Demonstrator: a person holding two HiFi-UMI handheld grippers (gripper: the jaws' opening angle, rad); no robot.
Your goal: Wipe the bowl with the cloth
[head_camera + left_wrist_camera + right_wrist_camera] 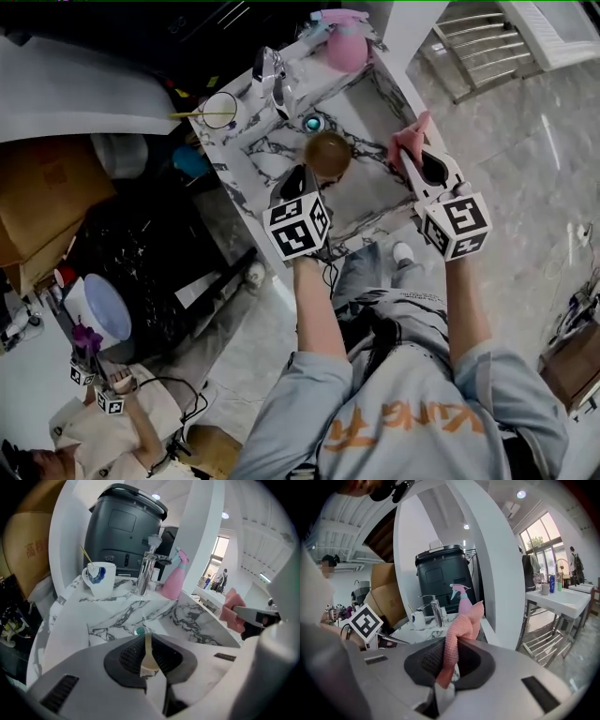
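Bowl (328, 153) hung over the sink (375, 202), gripped at its rim by the left gripper (307, 174), whose fingers were clenched on the thin edge. Cloth (410, 142), pink and bunched, was pinched in the clenched fingers of the right gripper (412, 159), near the bowl but apart from it, above the sink's right wall. Both pick-ups appeared done; wiping itself seemingly not yet begun, since cloth and bowl had no contact. Tap (270, 75) and spray bottle (345, 42) stood on the bench (239, 150) behind.
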